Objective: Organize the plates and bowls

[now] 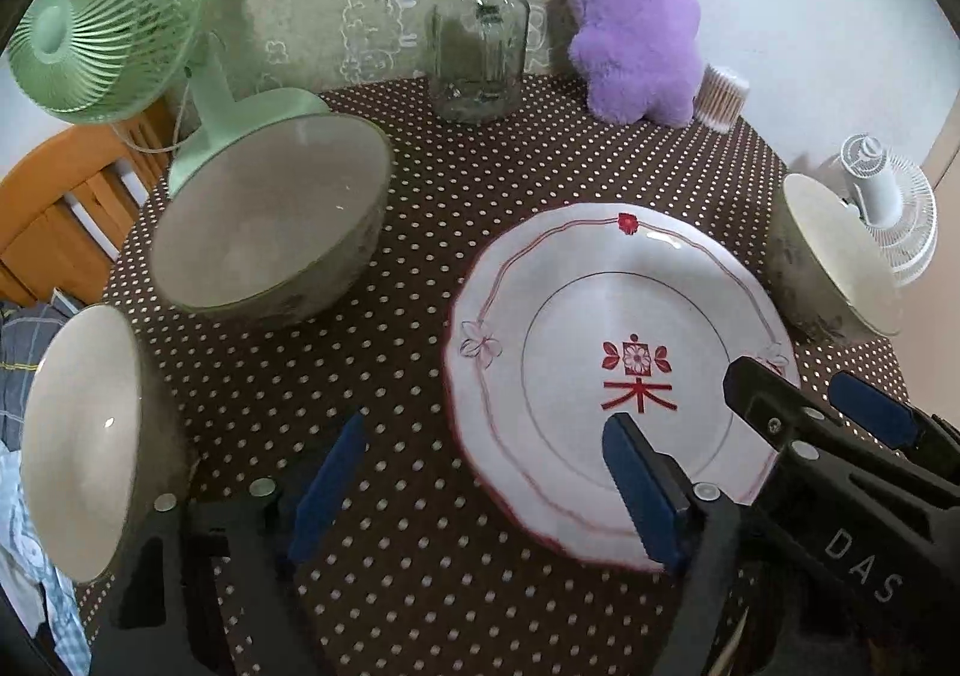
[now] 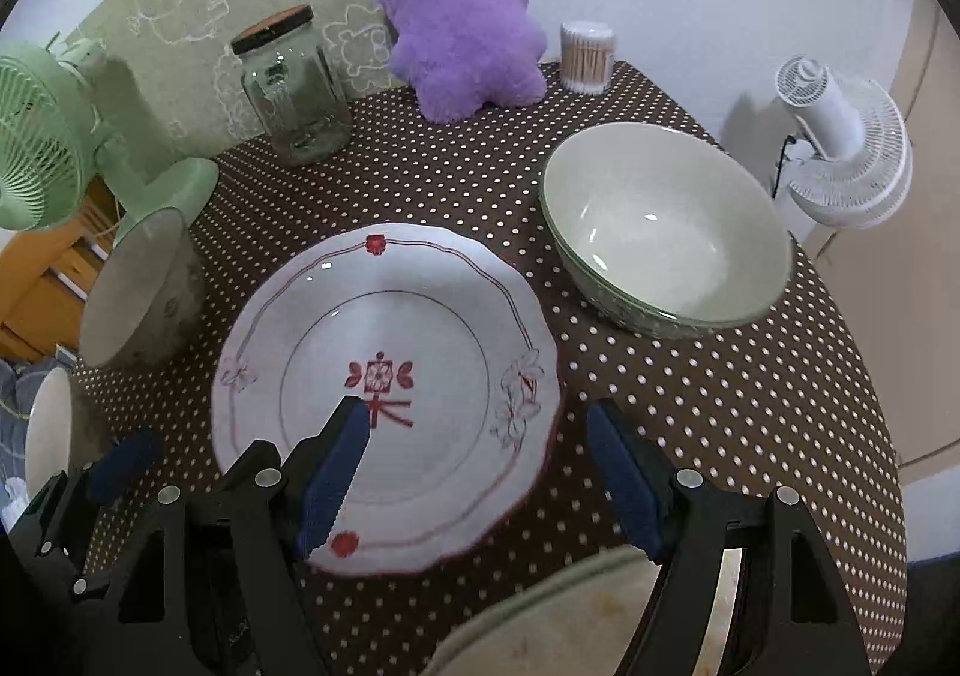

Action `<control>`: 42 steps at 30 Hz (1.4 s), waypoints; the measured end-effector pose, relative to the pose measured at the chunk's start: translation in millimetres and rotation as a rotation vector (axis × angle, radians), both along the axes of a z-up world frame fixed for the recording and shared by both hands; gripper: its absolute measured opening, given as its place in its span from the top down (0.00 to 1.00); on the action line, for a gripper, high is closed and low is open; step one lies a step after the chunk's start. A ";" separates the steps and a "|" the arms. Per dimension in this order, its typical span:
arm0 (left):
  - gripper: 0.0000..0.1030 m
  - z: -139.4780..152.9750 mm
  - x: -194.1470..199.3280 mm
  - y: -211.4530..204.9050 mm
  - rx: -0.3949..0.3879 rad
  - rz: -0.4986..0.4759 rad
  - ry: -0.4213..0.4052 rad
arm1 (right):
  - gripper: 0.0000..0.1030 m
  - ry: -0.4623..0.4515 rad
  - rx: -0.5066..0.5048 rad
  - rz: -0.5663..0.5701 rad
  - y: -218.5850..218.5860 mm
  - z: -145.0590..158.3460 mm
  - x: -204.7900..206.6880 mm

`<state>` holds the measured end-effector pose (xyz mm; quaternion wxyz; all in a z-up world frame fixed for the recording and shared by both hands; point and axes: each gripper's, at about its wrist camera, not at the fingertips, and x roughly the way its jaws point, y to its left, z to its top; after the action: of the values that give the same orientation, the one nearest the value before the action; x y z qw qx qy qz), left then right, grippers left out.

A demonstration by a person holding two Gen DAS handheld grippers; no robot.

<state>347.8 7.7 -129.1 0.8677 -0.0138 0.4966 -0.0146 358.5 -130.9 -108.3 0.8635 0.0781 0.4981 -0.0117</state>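
A white plate with red trim [image 1: 576, 316] [image 2: 420, 316] lies on the dotted tablecloth. A green bowl [image 1: 270, 214] [image 2: 144, 286] stands to its left, a second bowl [image 1: 90, 436] [image 2: 48, 430] nearer on the left, a third [image 2: 666, 232] [image 1: 834, 256] to its right. A pale green plate [image 2: 540, 616] lies at the near edge. My left gripper [image 1: 480, 484] is open above the plate's left rim; it also shows in the right wrist view [image 2: 126, 460]. My right gripper [image 2: 480, 472] is open over the plate's right rim and also shows in the left wrist view [image 1: 804, 394].
At the back stand a glass jar [image 1: 477, 40] [image 2: 294, 88], a purple plush toy [image 1: 636, 22] [image 2: 462, 10] and a tub of cotton swabs [image 2: 587, 55] [image 1: 723, 97]. A green fan [image 1: 114, 16] is at left, a white fan [image 2: 840, 142] at right.
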 end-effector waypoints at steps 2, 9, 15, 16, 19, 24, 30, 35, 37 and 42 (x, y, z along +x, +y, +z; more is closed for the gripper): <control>0.25 -4.7 6.3 -3.2 -0.003 -0.004 0.008 | 0.24 0.009 0.004 0.000 -1.3 -6.2 6.6; 0.34 -17.9 20.9 -18.2 0.000 -0.025 0.036 | 0.26 0.036 0.008 0.025 -2.9 -20.4 22.0; 0.35 -21.2 23.4 -20.3 0.008 -0.027 0.039 | 0.31 0.054 0.014 0.041 -0.6 -27.0 27.2; 0.35 -20.9 23.6 -21.0 0.008 -0.028 0.040 | 0.32 0.054 0.014 0.041 -0.5 -26.8 27.0; 0.35 -21.7 21.5 -18.4 0.008 -0.026 0.042 | 0.32 0.056 0.011 0.038 0.3 -26.3 26.4; 0.35 -17.8 11.6 -8.6 0.019 -0.011 0.048 | 0.32 0.065 0.024 0.048 5.8 -24.5 22.4; 0.35 -15.9 -10.5 8.0 0.032 0.027 0.065 | 0.32 0.082 0.035 0.093 22.3 -22.6 8.8; 0.35 -14.0 -34.5 23.2 0.031 0.052 0.077 | 0.32 0.103 0.039 0.130 36.5 -21.7 -9.5; 0.35 -13.3 -42.2 28.7 0.029 0.063 0.080 | 0.32 0.110 0.039 0.145 42.1 -21.1 -15.9; 0.35 -14.8 -65.4 43.3 0.021 0.097 0.099 | 0.32 0.127 0.042 0.191 58.0 -19.7 -32.2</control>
<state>282.4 51.0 -143.9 0.8418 -0.0293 0.5379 0.0335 326.3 -72.9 -128.0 0.8255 0.0473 0.5573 0.0762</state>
